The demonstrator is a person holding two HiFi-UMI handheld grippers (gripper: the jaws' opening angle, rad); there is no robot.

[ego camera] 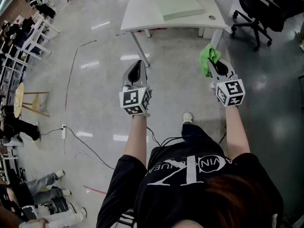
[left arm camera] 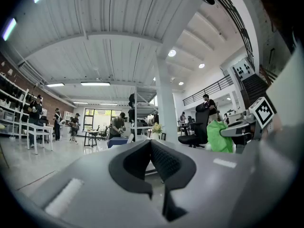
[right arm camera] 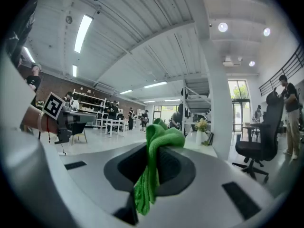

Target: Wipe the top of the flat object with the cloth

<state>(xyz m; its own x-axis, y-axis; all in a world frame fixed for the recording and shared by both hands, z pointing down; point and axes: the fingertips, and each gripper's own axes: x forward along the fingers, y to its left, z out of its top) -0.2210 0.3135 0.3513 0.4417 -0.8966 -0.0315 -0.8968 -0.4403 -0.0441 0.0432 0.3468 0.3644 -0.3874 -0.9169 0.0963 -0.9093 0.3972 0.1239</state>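
We hold one crumpled bright green cloth [right arm camera: 150, 175] pinched in our right tongs [ego camera: 209, 63], right of centre in the head view. Our left tongs [ego camera: 138, 63] are closed on nothing. Farther off, at top centre, one pale green flat slab [ego camera: 183, 7] lies on the white tabletop [ego camera: 142, 13].

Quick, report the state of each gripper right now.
Left gripper: closed, nothing between its jaws.
Right gripper: closed on the crumpled green cloth.
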